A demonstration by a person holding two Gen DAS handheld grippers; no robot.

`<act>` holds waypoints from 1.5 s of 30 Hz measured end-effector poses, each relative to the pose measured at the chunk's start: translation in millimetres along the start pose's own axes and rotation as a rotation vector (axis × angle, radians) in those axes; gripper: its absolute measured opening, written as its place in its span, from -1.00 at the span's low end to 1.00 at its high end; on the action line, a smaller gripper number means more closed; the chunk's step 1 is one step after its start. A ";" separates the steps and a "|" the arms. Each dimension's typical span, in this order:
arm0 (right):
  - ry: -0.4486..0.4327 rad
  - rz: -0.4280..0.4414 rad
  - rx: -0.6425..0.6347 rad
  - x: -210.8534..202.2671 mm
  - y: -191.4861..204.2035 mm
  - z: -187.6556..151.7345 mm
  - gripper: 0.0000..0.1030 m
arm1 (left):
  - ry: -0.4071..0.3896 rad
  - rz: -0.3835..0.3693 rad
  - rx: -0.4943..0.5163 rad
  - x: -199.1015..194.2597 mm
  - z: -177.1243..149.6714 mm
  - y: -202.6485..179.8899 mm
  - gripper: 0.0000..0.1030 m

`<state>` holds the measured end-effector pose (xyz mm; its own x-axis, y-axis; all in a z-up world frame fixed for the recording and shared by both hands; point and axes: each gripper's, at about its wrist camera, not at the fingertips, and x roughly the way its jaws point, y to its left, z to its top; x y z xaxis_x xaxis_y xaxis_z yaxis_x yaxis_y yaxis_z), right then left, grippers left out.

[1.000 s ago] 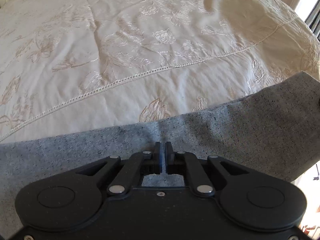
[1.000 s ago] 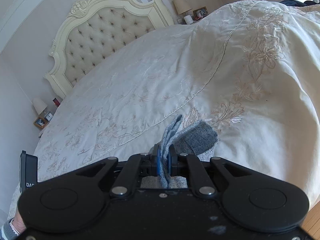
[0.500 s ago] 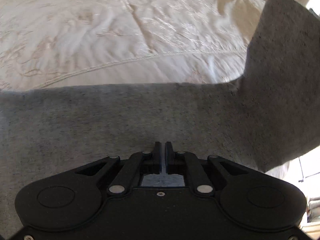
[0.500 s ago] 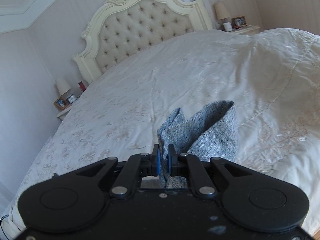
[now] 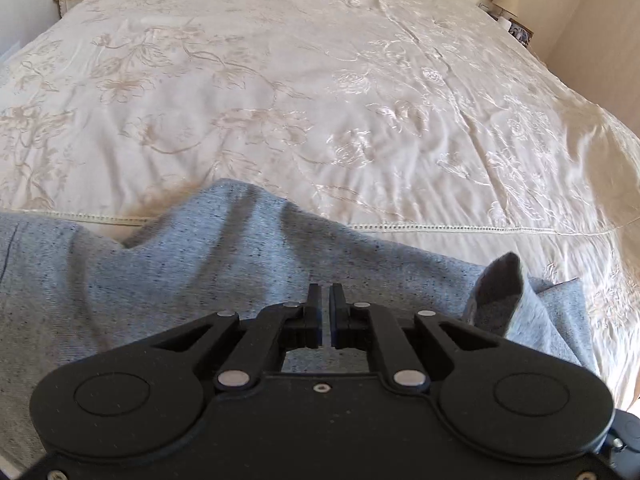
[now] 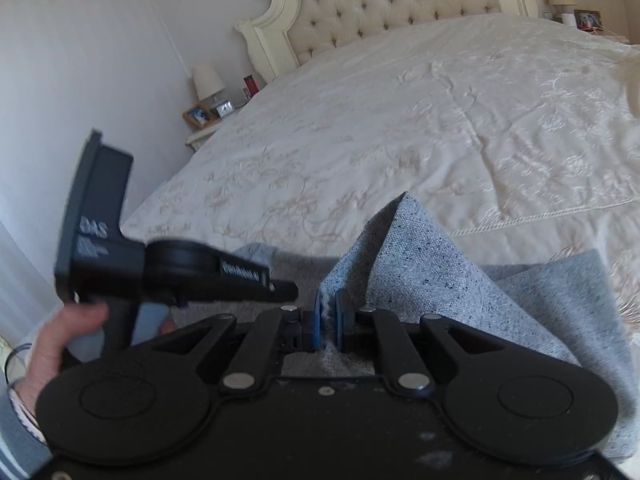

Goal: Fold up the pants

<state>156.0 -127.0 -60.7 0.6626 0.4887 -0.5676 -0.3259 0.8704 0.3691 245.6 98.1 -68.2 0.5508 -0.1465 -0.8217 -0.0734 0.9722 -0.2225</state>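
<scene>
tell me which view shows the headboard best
The right wrist view: the tufted cream headboard shows at the top, above the bedspread. The left wrist view shows no headboard, only bedspread and grey pants.

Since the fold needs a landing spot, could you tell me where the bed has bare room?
The bedspread lies bare from the pants' far edge to the headboard. The near edge is crowded: pants, left gripper, right gripper.
</scene>
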 end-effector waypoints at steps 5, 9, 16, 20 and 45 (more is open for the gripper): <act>0.093 0.073 -0.067 32.3 23.2 -30.1 -0.80 | 0.008 0.004 0.030 -2.0 2.2 -0.3 -0.77; 0.106 0.097 -0.152 26.4 39.2 -41.4 -0.55 | 0.001 -0.030 0.064 -7.5 2.3 -12.7 -0.77; -0.019 0.072 -0.040 -45.2 -3.4 -33.0 -0.52 | 0.067 -0.128 0.112 -1.7 -4.8 -43.2 -0.77; -0.081 -0.086 0.044 -65.6 -44.3 -15.3 -0.45 | 0.064 -0.137 0.133 -5.1 -5.3 -57.7 -0.77; 0.187 0.201 0.045 -19.8 -53.8 -56.5 -0.40 | 0.086 -0.148 0.213 -32.5 -34.6 -66.8 -0.64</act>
<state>122.3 -180.1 -111.0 0.4502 0.6573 -0.6044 -0.4046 0.7536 0.5181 203.8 31.6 -44.7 0.4689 -0.2956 -0.8323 0.1838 0.9543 -0.2354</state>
